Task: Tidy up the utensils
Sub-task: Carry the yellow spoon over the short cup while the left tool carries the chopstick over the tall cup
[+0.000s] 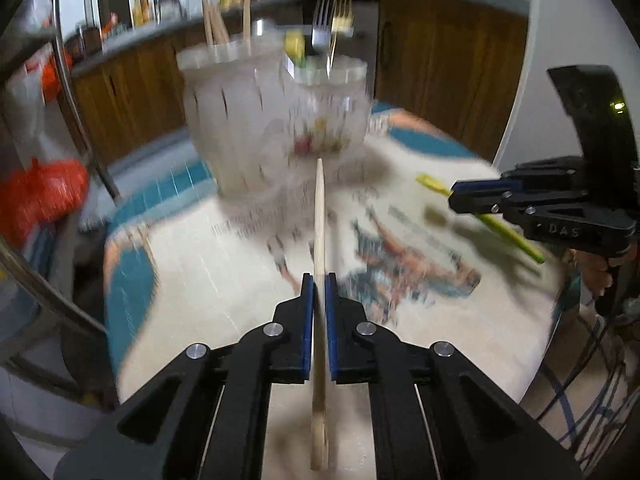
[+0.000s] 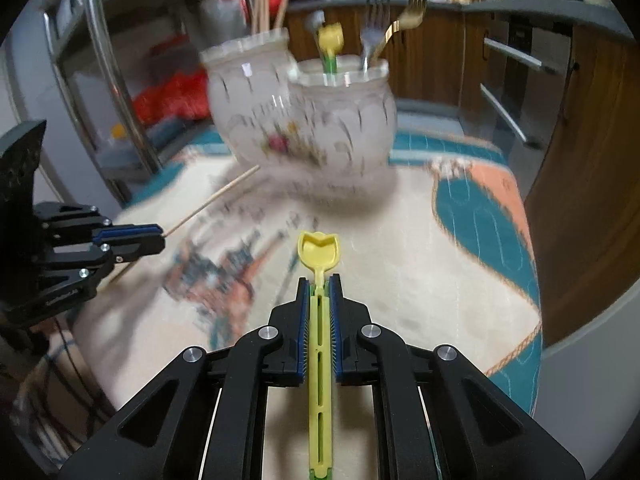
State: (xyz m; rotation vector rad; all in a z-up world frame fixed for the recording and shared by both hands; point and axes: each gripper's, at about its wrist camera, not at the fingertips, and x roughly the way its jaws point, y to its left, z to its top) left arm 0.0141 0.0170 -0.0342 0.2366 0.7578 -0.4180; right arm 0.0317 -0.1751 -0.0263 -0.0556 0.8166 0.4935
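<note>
Both grippers point at the jars at the table's far edge: left gripper (image 1: 319, 280) clamps a chopstick (image 1: 319, 216), right gripper (image 2: 320, 280) a yellow spoon (image 2: 319, 254) (long axes pointing jarward, both lifted off the cloth)

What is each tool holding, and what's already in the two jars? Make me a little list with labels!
left tool: shut on a wooden chopstick
right tool: shut on a yellow tulip spoon
left jar: holds wooden chopsticks
right jar: holds forks and another tulip spoon
jars: side by side on a patterned tablecloth
blur: jar details unclear
</note>
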